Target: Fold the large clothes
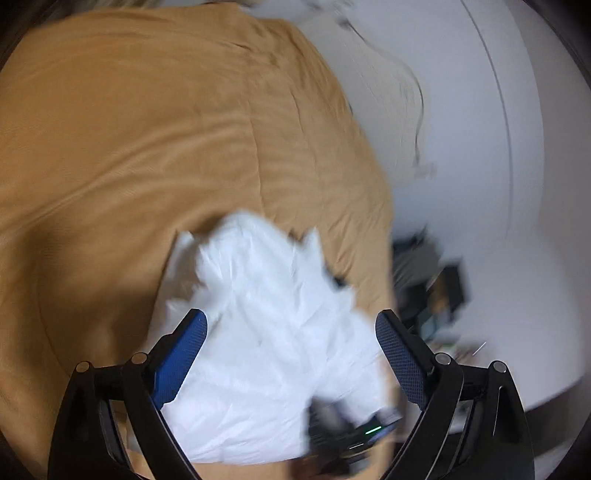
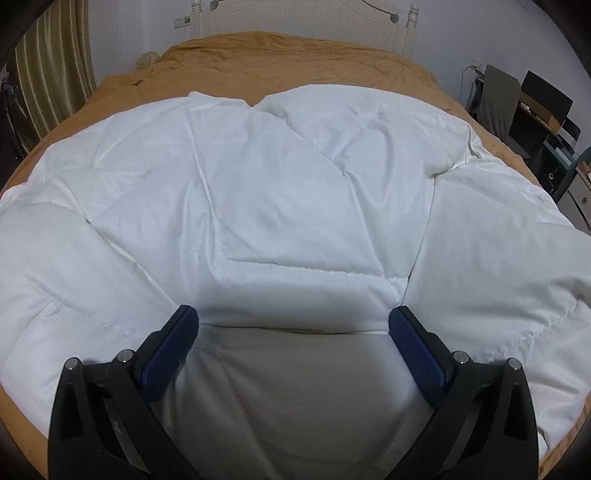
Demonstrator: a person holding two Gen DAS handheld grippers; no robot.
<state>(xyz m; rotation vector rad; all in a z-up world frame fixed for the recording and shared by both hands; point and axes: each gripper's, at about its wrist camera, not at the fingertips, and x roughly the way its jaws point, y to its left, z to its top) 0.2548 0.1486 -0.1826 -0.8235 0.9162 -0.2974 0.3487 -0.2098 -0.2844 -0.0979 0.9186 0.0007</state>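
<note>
A large white quilted comforter [image 2: 280, 192] lies spread and rumpled over a bed with a mustard-tan cover [image 2: 295, 59]. My right gripper [image 2: 293, 319] hangs just above its near edge, jaws wide open, with nothing pinched between the blue pads. In the blurred left wrist view the same white comforter [image 1: 266, 325] shows as a bunched heap below my left gripper [image 1: 291, 325], which also stands open and free of the cloth, with the tan cover [image 1: 147, 129] beyond. A dark object with a green light [image 1: 354, 428] shows at the lower right of that view; it is too blurred to name.
A white headboard [image 2: 306, 18] stands against the far wall. Striped curtains [image 2: 55, 70] hang at the left. At the right of the bed are a chair draped in grey [image 2: 498, 99], dark shelving [image 2: 546, 122] and drawers. White wall [image 1: 498, 147] fills the right of the left wrist view.
</note>
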